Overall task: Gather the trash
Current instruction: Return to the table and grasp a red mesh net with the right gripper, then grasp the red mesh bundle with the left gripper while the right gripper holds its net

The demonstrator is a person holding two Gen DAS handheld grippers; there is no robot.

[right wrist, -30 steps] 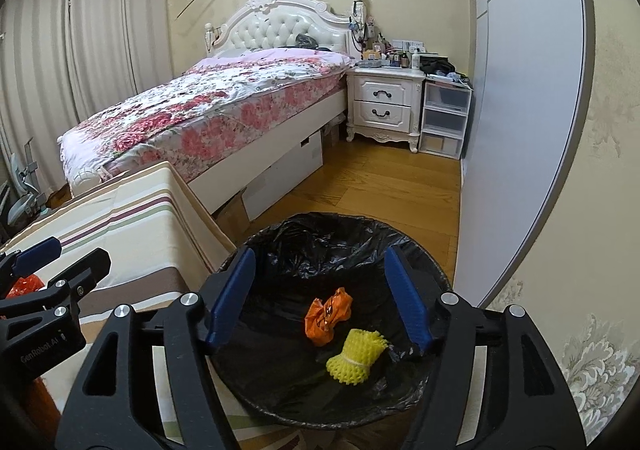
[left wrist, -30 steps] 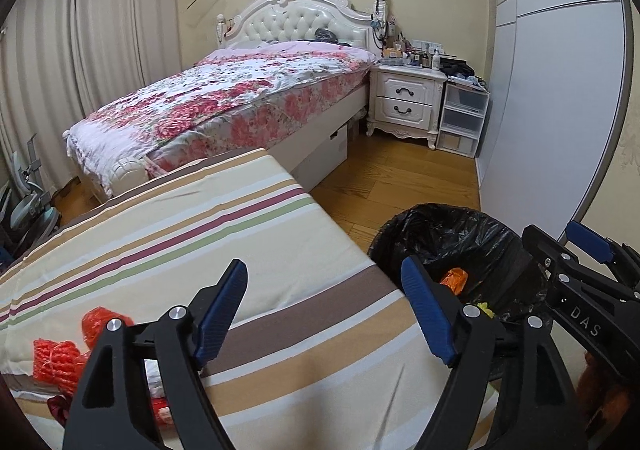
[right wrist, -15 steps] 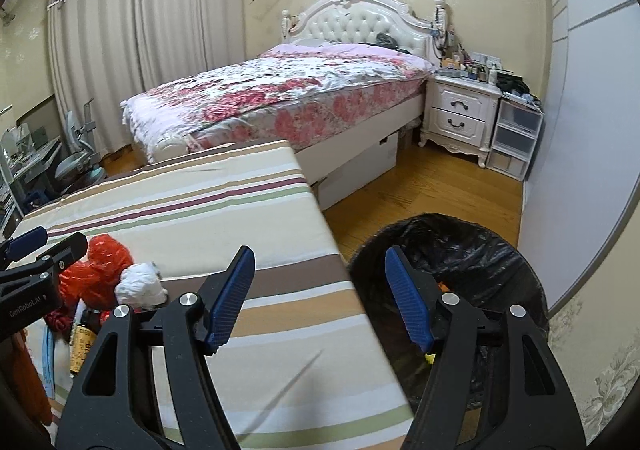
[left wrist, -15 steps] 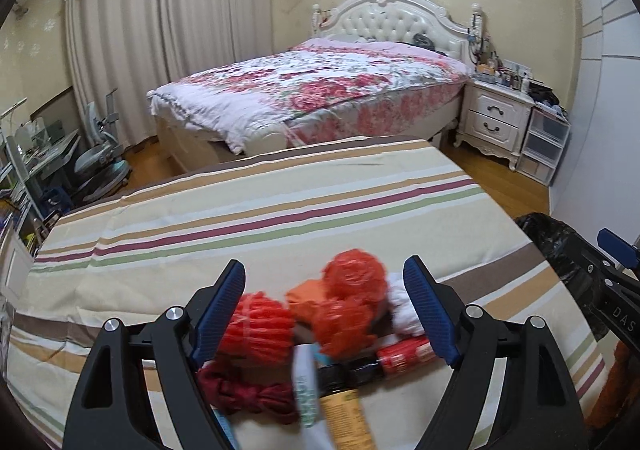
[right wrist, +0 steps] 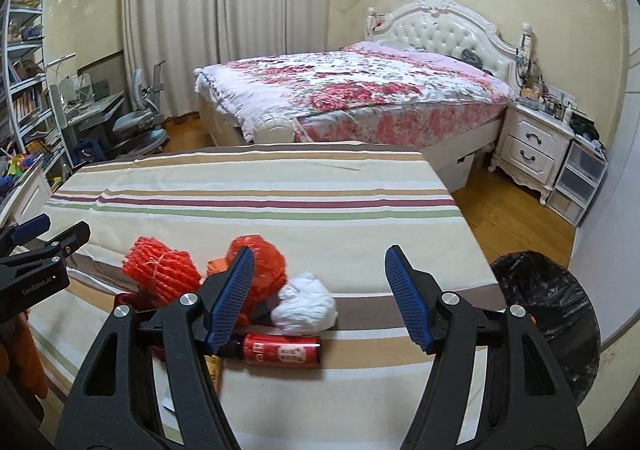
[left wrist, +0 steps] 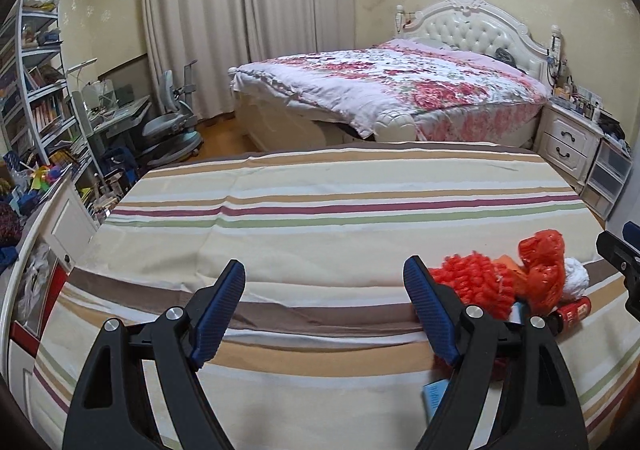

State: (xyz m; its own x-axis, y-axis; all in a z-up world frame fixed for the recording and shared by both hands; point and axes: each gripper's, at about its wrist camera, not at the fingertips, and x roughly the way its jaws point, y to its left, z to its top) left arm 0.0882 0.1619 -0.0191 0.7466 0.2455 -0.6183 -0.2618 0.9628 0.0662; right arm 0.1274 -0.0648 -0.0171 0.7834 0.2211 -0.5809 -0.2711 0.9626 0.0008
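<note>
Right hand-held gripper (right wrist: 320,300) spread wide, empty, above crumpled white tissue wad (right wrist: 305,303) and red cylindrical can (right wrist: 282,348) on striped-cloth counter (right wrist: 280,190). Left hand-held gripper (left wrist: 325,310) also spread, empty, left of the trash. Black-bagged bin (right wrist: 548,314) stands on the floor, right.

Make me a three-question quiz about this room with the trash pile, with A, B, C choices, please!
1. Where does the white wad lie?
A. on the striped cloth
B. in the bin
C. on the floor

2. What colour is the bin bag?
A. blue
B. black
C. white

3. How is the right gripper?
A. shut on the can
B. shut on nothing
C. open, empty

Answers:
1 A, it rests on the striped cloth beside the red can.
2 B, the liner is black.
3 C, its jaws stand wide apart, gripping nothing.
</note>
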